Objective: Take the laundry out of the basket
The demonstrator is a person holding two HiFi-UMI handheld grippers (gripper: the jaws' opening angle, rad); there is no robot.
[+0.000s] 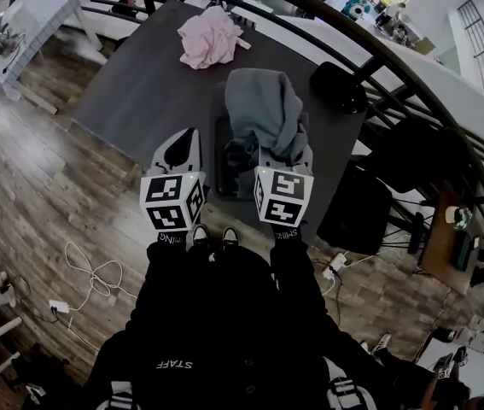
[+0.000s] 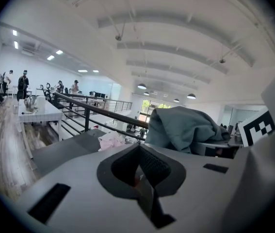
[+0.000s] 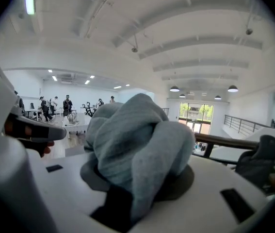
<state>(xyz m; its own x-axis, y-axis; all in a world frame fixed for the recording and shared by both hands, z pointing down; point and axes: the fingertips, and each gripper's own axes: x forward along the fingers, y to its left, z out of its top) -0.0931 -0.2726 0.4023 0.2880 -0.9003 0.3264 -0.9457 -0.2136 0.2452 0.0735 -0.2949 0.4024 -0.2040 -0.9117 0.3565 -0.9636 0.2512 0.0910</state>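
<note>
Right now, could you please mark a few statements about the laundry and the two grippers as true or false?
1. The right gripper is closed on a grey garment. True.
2. The pink garment lies in the basket. False: it lies on the dark table, beyond the basket.
3. The left gripper grips the pink garment. False: its jaws are together on nothing.
4. The grey garment hangs over the basket. True.
</note>
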